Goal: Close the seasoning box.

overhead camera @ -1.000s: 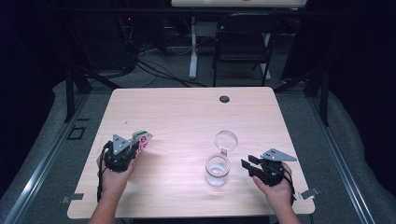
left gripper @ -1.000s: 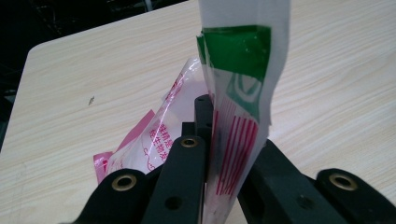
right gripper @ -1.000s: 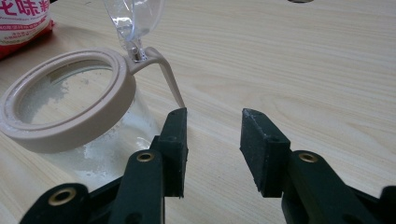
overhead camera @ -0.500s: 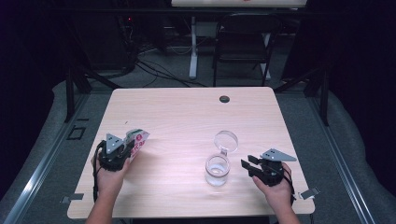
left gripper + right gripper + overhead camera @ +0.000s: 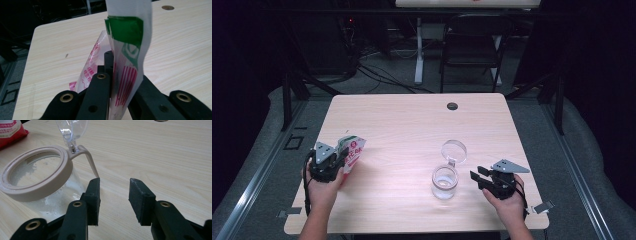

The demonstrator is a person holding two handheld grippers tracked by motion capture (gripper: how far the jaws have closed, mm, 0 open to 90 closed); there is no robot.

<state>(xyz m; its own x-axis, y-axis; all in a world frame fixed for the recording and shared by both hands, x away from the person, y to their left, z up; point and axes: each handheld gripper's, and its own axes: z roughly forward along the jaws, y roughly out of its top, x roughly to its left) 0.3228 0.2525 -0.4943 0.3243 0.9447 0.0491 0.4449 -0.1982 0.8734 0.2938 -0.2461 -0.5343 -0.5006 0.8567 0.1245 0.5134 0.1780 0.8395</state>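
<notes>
A white, red and green pouch (image 5: 353,150) stands at the table's left side, with my left gripper (image 5: 341,160) shut on its edge. In the left gripper view the pouch (image 5: 127,50) rises upright between the jaws of that gripper (image 5: 112,65). A glass jar (image 5: 445,181) with a beige rim stands right of centre, near the front. Its clear lid (image 5: 454,150) is flipped open toward the far side. My right gripper (image 5: 476,179) is open just right of the jar. In the right gripper view the jar (image 5: 37,185) sits left of the right gripper (image 5: 114,187), which holds nothing.
The wooden table (image 5: 412,125) has a round black grommet (image 5: 452,106) near its far edge. Beyond the table a dark chair (image 5: 469,50) and cables stand on the floor. A red corner of the pouch (image 5: 11,130) is at the top left of the right gripper view.
My left gripper has shifted slightly to the left with the pouch in it. The right gripper and the jar have stayed in place.
</notes>
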